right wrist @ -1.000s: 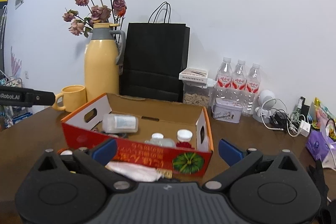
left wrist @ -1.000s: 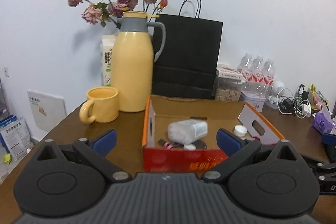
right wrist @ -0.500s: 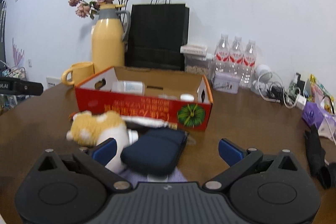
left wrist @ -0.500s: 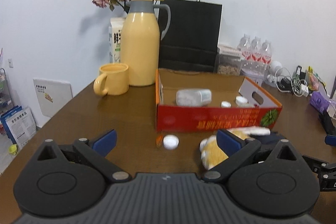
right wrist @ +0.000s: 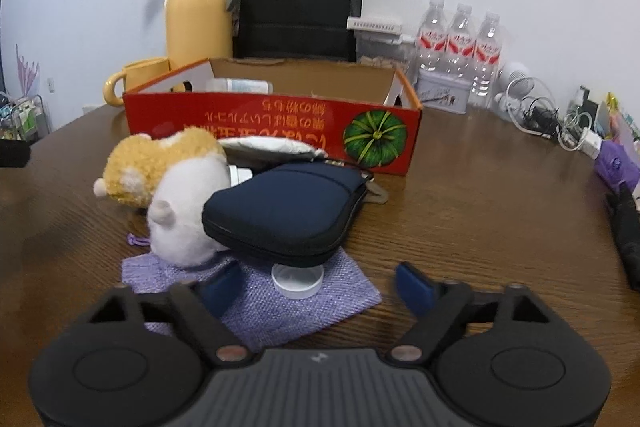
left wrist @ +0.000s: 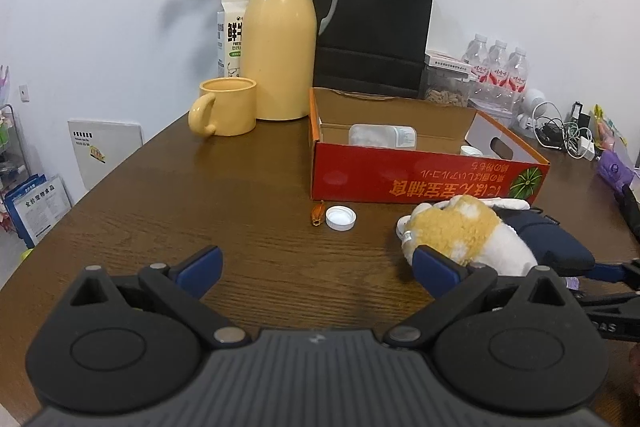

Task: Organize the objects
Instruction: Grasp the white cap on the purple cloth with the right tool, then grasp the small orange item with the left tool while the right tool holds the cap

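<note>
A wooden table (left wrist: 160, 211) carries a red cardboard box (left wrist: 424, 179) printed with a green pumpkin, standing open toward the far middle, with a clear plastic container (left wrist: 382, 135) lying on its side inside it. Just in front of the box's near wall lies a huddle of loose things: a tan-and-white plush toy (right wrist: 168, 187), a navy zip pouch (right wrist: 288, 207) leaning against the toy's right side, a white cloth bag (right wrist: 272, 147) wedged between them and the box, and a purple woven mat (right wrist: 280, 303) spread beneath, with a small clear lid (right wrist: 297, 281) resting on it under the pouch's near edge. Left of the pile, a white bottle cap (left wrist: 340, 218) and a tiny orange piece (left wrist: 318, 213) lie on bare wood close to the box. The left gripper (left wrist: 316, 267) hovers low over the table with its jaws spread wide and nothing between them; its right fingertip sits just beside the plush toy. The right gripper (right wrist: 316, 285) points down at the mat, its jaws closing from wide, the clear lid between the fingers but not pressed by either pad. At the far left stand a yellow mug (left wrist: 226, 106) and a yellow thermos (left wrist: 280, 43), with a black paper bag (left wrist: 372, 31) behind the box and water bottles (right wrist: 460, 43) at the far right.
</note>
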`<state>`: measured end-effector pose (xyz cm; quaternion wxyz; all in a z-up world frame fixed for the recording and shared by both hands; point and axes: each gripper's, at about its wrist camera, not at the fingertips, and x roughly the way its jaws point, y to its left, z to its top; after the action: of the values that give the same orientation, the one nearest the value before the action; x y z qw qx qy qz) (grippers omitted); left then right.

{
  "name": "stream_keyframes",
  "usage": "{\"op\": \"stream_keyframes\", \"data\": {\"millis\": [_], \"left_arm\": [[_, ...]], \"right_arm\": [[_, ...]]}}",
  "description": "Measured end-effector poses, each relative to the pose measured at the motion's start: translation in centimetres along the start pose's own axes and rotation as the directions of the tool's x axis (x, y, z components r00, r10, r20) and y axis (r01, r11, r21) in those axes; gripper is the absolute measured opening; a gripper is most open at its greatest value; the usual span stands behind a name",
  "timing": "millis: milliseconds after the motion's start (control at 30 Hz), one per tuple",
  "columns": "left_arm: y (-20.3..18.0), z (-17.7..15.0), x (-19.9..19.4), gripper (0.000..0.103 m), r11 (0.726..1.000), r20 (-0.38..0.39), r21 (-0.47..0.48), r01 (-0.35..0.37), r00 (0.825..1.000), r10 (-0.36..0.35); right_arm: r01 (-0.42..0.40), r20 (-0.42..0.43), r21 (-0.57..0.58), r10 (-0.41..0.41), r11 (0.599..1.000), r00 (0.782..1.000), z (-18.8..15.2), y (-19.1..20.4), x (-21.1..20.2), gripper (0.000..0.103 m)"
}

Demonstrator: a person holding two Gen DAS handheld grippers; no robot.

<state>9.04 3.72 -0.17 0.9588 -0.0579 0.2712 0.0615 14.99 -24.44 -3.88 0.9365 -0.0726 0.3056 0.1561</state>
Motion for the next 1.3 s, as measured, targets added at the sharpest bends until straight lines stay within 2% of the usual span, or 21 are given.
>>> {"op": "stream_keyframes", "data": {"millis": [33,67,133,200,400,800,1033,1300], "left_arm": [[0.1,0.0,0.0,0.103,1.000,-0.003,-0.002,-0.001,1.000,0.001],[0.1,0.0,0.1,0.103,1.000,-0.005,-0.004,-0.003,1.000,0.003],[0.3,0.0,0.2,0.103,1.000,-0.009,-0.007,-0.005,1.000,0.005],[0.3,0.0,0.2,0.103,1.000,-0.012,-0.010,-0.004,1.000,0.004],[0.2,-0.2,0.0,0.103,1.000,-0.012,-0.009,-0.002,1.000,0.002],[0.6,-0.4,-0.6,0.103,1.000,-0.001,-0.017,-0.004,1.000,0.004],[0.6,-0.4,-0.5,0.103,1.000,0.000,-0.017,-0.006,1.000,0.006],[1.2,0.7,1.4,0.103,0.999,0.010,-0.028,-0.034,0.999,0.034]], "right_arm": [[-0.006,-0.005,0.003,0.006,1.000,1.000,-0.1,0.1,0.3,0.062],[-0.016,-0.007,0.004,0.016,1.000,1.000,-0.1,0.1,0.4,0.059],[-0.024,0.003,0.004,0.024,1.000,1.000,0.0,0.1,0.2,0.035],[-0.035,0.004,0.010,0.035,0.999,0.999,-0.1,0.1,0.1,0.027],[-0.029,0.037,0.007,0.029,1.000,0.999,-0.4,0.2,-0.9,0.027],[-0.047,0.123,-0.020,0.049,0.999,0.991,-2.3,0.5,-5.7,0.027],[-0.047,0.169,-0.024,0.050,0.999,0.984,-1.6,0.4,-6.9,0.027],[-0.044,0.205,-0.029,0.049,0.999,0.977,0.3,0.1,-6.4,0.027]]}}
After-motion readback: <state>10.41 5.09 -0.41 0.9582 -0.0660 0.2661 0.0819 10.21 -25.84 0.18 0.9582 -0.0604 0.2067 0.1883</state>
